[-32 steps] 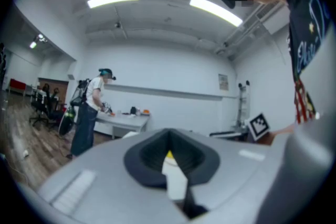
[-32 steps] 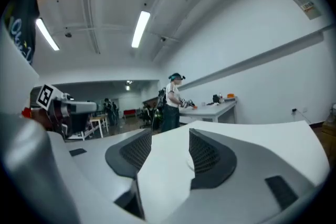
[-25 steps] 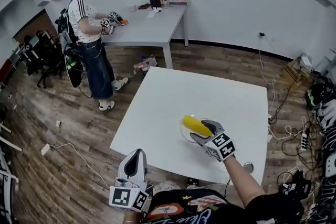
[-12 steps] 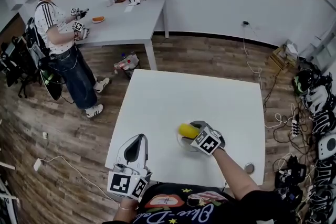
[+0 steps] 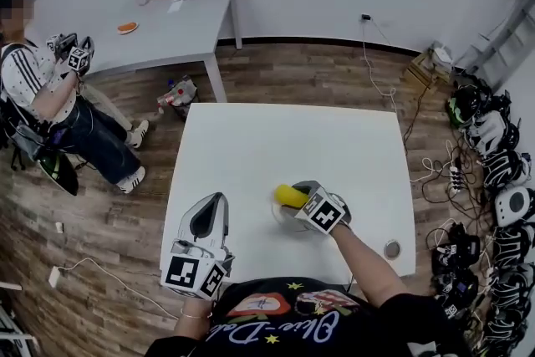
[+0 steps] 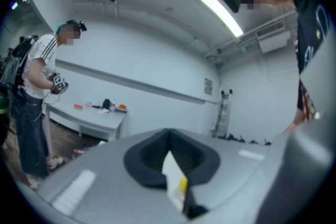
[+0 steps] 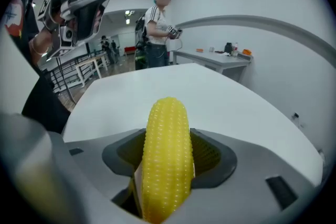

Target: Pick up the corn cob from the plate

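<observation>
"What's the right gripper [image 5: 298, 203] got?"

"The corn cob [image 7: 167, 160]. Both jaws are clenched on its sides, and its tip sticks out ahead of them."

"Is it off the plate [image 5: 277, 219]?"

"Can't tell. The plate's rim shows just under the jaws, toward the near side of the table [image 5: 251, 146]."

"How much room is there around it?"

"Ahead of the jaws the white top runs bare to its far edges. The near edge lies close behind the gripper. A small round thing [image 5: 391, 248] sits off to its right by the corner, well apart."

"And the left gripper [image 5: 214, 209]?"

"Its jaws are together on nothing. It's held over the table's near left corner, well left of the corn."

"Is anyone beyond?"

"A person [image 5: 38, 88] stands by a second table [image 5: 167, 29], well past the left edge."
</observation>
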The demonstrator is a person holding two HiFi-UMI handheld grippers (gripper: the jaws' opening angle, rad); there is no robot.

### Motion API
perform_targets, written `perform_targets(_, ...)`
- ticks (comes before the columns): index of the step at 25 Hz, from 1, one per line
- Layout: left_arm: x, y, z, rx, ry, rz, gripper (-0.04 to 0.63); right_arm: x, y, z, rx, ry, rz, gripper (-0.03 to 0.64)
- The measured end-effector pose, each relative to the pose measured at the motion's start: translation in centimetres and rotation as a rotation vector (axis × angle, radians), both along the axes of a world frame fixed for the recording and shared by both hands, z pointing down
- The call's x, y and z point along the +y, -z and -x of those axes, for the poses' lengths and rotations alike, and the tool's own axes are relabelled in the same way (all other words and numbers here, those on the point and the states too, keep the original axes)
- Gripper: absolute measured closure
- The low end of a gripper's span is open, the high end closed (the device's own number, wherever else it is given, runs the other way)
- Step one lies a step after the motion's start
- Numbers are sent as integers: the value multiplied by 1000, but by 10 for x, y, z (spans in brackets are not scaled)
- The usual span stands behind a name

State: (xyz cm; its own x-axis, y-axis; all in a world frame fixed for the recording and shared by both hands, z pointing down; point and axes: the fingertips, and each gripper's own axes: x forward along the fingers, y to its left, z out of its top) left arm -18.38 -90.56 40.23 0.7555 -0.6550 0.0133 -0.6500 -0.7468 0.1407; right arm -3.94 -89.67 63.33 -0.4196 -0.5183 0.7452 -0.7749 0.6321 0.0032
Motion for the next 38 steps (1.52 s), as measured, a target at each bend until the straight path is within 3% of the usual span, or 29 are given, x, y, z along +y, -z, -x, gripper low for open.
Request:
perform_targets(2,-4,1,-3,1,-14,-3,598,-1,24,-7,-104,-98,-70,353)
perform_targets(7,-7,0,-11,14,-51,4,598,11,111,-15,-492,-284,-260,357)
perform_targets(10,-5,-2,-20,-2,-79,-6,598,21,152,-14,-592,-325,-368,359)
perform_targets(16,-3,-5,-31,-14,-102,1,598,37,182,-17,-588,-338,-457,359)
perform_targets(38,0,-12,-35,-43,-104,17,598,44,187,-21,-583,-340,-429,359)
